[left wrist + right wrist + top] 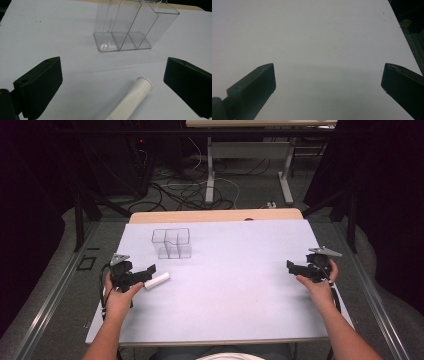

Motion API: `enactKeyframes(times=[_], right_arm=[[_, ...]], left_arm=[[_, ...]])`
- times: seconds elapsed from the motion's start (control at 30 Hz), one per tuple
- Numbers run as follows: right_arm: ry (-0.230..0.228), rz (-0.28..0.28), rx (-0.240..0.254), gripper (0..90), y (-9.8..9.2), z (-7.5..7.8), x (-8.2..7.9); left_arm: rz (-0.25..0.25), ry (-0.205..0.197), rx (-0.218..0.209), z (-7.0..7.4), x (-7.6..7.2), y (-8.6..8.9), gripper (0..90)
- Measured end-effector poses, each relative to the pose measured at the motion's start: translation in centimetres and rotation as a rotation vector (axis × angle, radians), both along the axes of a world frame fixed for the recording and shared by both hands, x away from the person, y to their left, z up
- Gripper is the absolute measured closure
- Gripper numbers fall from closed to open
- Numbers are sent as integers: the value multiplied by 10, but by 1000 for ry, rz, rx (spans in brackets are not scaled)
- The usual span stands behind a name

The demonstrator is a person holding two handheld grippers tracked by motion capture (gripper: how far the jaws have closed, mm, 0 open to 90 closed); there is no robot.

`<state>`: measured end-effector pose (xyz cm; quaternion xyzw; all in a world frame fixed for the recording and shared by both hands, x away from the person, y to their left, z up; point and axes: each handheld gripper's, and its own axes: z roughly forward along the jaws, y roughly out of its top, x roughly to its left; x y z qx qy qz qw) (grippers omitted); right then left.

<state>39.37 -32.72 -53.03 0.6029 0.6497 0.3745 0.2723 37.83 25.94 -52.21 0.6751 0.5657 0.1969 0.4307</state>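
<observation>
A white tube (157, 281) with a flared end lies on the white table sheet (230, 285) at the left. My left gripper (149, 271) is open right beside it; in the left gripper view the tube (131, 100) lies between the two spread jaws, nearer the right one, untouched. A clear plastic organizer (172, 243) with several compartments stands beyond it, and it looks empty in the left gripper view (130, 27). At the table's right side my right gripper (291, 265) is open over bare sheet, with nothing between its jaws (328, 75).
The sheet covers a wooden table whose far edge (215, 215) shows. Beyond it are another table's legs (210, 175) and loose cables on the floor (185, 190). Dark curtains and frame bars flank both sides.
</observation>
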Motion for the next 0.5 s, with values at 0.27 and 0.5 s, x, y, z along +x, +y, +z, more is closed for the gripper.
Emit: enactKeyframes(times=[0.27, 0.5], right_arm=[[5, 4, 39, 0, 0, 0, -5], [1, 16, 41, 0, 8, 0, -6]], left_arm=[[-14, 8, -44, 4, 3, -1, 22], [-5, -16, -51, 12, 4, 0, 39]])
